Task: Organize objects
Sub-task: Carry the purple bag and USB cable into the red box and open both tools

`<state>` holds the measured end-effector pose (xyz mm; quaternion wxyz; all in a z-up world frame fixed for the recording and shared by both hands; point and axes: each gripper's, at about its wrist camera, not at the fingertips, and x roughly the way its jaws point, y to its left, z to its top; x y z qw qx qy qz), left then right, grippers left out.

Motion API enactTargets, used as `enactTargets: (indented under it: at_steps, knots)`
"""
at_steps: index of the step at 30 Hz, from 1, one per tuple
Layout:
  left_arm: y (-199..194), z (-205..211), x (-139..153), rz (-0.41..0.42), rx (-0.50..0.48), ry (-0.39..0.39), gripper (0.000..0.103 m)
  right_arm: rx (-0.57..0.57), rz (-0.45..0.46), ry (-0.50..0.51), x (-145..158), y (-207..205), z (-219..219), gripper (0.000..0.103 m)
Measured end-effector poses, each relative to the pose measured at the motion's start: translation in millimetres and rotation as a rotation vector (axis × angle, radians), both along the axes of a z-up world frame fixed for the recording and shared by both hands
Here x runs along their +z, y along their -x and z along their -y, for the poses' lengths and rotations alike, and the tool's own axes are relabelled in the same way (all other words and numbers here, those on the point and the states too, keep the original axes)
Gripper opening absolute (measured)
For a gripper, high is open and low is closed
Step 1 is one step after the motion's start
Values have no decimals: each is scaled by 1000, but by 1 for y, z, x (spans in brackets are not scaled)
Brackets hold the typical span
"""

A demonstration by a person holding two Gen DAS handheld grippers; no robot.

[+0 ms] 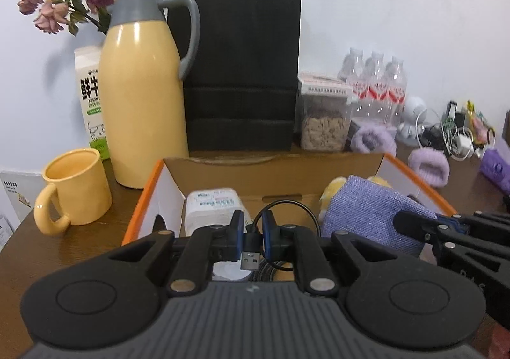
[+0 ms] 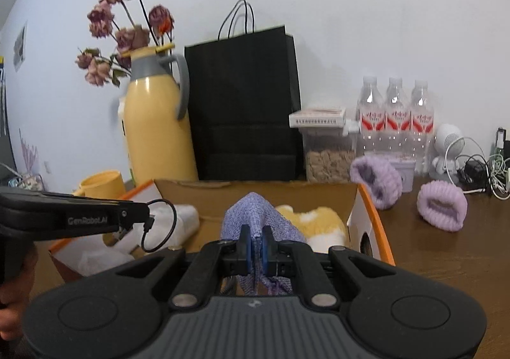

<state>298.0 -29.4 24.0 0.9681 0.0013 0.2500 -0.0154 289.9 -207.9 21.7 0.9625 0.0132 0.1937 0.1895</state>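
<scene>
step in hand, as i read it: both held items are being carried over the open cardboard box (image 1: pixel 318 164) for stowing, neither yet let go. left gripper (image 1: pixel 253 233) is nearly closed, its blue pads pinching the black usb cable (image 1: pixel 251 242) just behind the plug; the silver connector hangs below the fingers and a thin loop arcs up and round to the right. right gripper (image 2: pixel 257 247) is pressed together on a fold of the purple woven cloth (image 2: pixel 255 215), which rises in a peak ahead of the fingers and droops below them. the cable sits above the box's left half, over a white pack (image 1: pixel 213 206) with pale printed label; the cloth sits above the right half, beside a yellow plush thing (image 2: pixel 315 222) already lying inside (what it is exactly i cannot tell). materials: box is corrugated brown inside, white outside with orange edges, flaps up; cloth is coarse, limp, open weave, likely to snag or drape over the rim; cable is smooth, springy, will want to uncoil. next move, my judgement: lower each item below the rim into free floor space, then spread the jaws, the cable first tucked so the loop does not spring out. on the wooden table (image 2: pixel 430 257) two fuzzy lilac bands (image 2: pixel 441 209) remain outside the box, probably next.
</scene>
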Motion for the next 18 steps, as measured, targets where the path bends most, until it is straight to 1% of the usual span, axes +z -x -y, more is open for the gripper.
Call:
enactTargets:
  at_steps: [1, 2, 3, 4, 5, 6, 7, 8, 9, 10, 18]
  knots:
    - [-1, 0, -2, -1, 0, -2, 13, 6, -9, 6, -2, 0, -1, 6]
    - [-1, -1, -3, -2, 0, -4, 13, 12, -16, 16, -4, 0, -3, 9]
    - [-1, -1, -4, -3, -1, -8, 16, 14, -23, 29, -6, 2, -4, 14]
    - [0, -1, -4, -1, 1, -15, 28, 14, -30, 42, -7, 3, -5, 19]
    - [1, -1, -5, 0, 3, -20, 40, 12, -37, 54, -8, 4, -6, 31]
    - [2, -2, -5, 6, 8, -22, 72, 2, -42, 66, -9, 6, -7, 50]
    - [5, -3, -4, 21, 20, -20, 103, -8, -39, 72, -9, 7, -7, 60]
    - [8, -4, -4, 45, 32, -19, 103, -20, -33, 73, -9, 9, -6, 82]
    - [11, -4, -3, 69, 43, -21, 103, -29, -27, 72, -8, 10, -5, 100]
    - [11, -4, -1, 71, 50, -25, 103, -37, -20, 70, -6, 11, -4, 103]
    - [10, -2, -1, 57, 57, -25, 103, -72, -13, 62, -3, 14, 1, 103]
